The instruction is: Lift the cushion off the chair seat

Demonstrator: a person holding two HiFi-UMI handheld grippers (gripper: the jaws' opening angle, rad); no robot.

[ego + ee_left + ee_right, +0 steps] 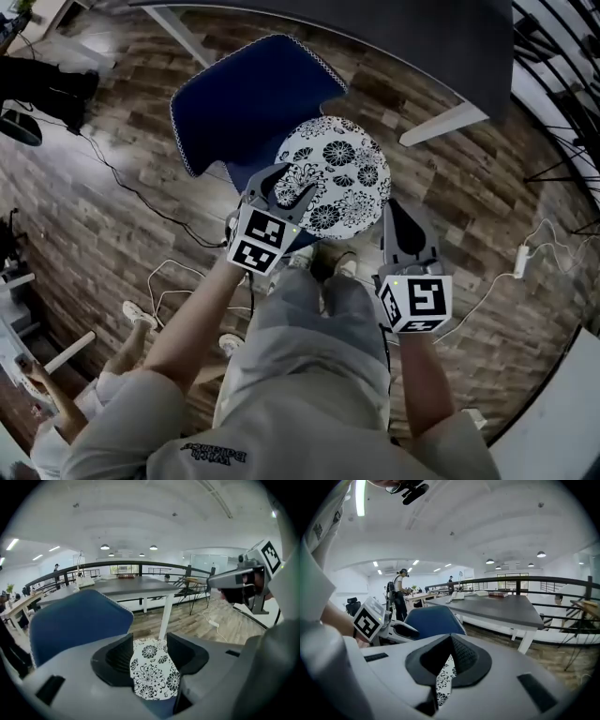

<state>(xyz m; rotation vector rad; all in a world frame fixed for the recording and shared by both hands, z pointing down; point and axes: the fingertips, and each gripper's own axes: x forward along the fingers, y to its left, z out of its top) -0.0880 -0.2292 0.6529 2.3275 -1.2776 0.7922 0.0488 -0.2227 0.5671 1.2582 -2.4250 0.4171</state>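
A round white cushion [337, 183] with black flower print lies on the seat of a blue chair [248, 94]. My left gripper [292, 185] stands open over the cushion's near left edge, its fingertips either side of the rim, not pressing. Through its open jaws the left gripper view shows the cushion [152, 672] below and the chair back [75, 620] at left. My right gripper [398, 208] sits just off the cushion's right edge with its tips together and nothing held. The right gripper view shows only a sliver of cushion [444, 679] under its joined tips [451, 637].
A dark table [375, 28] with a white leg [441, 122] stands right behind the chair. Cables [141, 192] and a power strip [521, 258] lie on the wood floor. A black railing [562, 94] runs along the right. Another person [56, 394] is at lower left.
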